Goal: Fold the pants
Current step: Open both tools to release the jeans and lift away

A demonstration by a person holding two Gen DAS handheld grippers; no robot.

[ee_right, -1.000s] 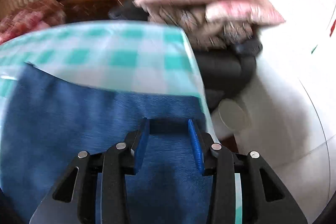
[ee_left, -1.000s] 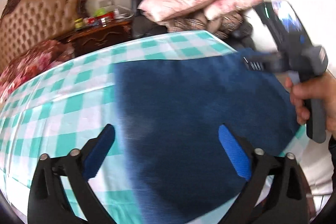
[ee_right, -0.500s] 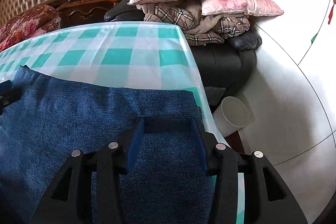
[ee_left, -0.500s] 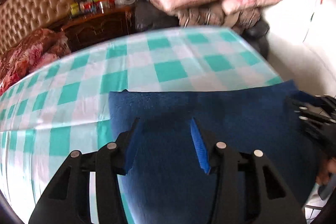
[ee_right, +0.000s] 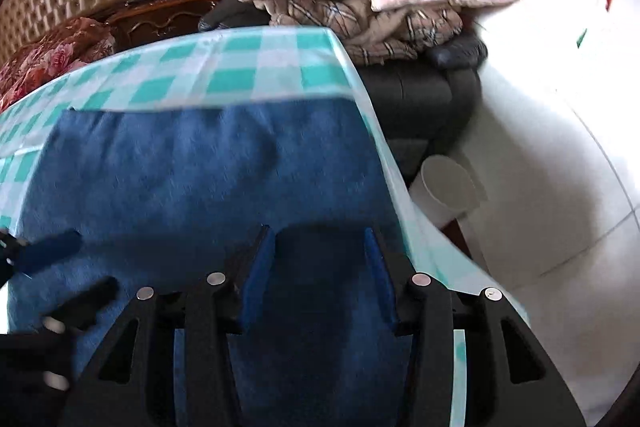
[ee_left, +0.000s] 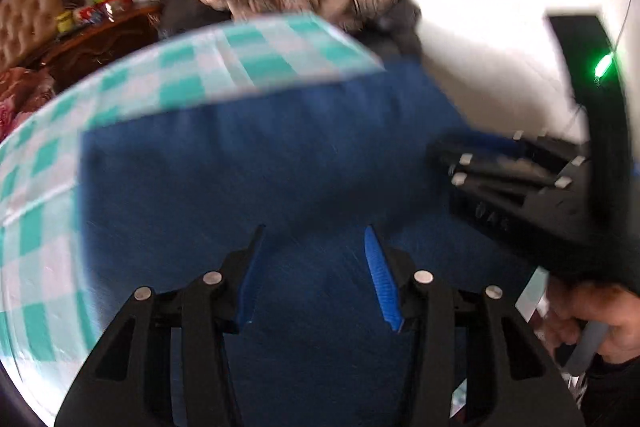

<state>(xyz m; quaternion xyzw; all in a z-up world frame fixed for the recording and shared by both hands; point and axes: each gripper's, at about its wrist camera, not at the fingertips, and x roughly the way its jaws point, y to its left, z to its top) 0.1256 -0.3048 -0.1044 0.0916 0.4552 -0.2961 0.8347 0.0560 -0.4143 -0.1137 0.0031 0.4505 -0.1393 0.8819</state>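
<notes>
1. On the green-and-white checked tablecloth (ee_right: 256, 67) in front of me lie the blue denim pants (ee_right: 208, 171), already doubled into a thick flat slab that runs right up to the table's right edge
2. My left gripper (ee_left: 314, 269) hangs over the near half of the denim, jaws about half apart; the view is smeared, and I cannot tell whether the pads pinch cloth or only frame it
3. My right gripper (ee_right: 316, 267) sits at the near right corner, jaws likewise half apart with dark denim between them – a grip on the folded edge looks likely, yet I cannot see the pads pressing
4. Both claws work the same near edge, one towards each end – my guess is so the slab lifts evenly for the next fold
5. From the left camera I see my right hand (ee_left: 592, 323) around the handle, low at the table's corner
6. A white bin (ee_right: 448, 187) stands on the floor below that corner, so cloth slipping off could drop there
</notes>
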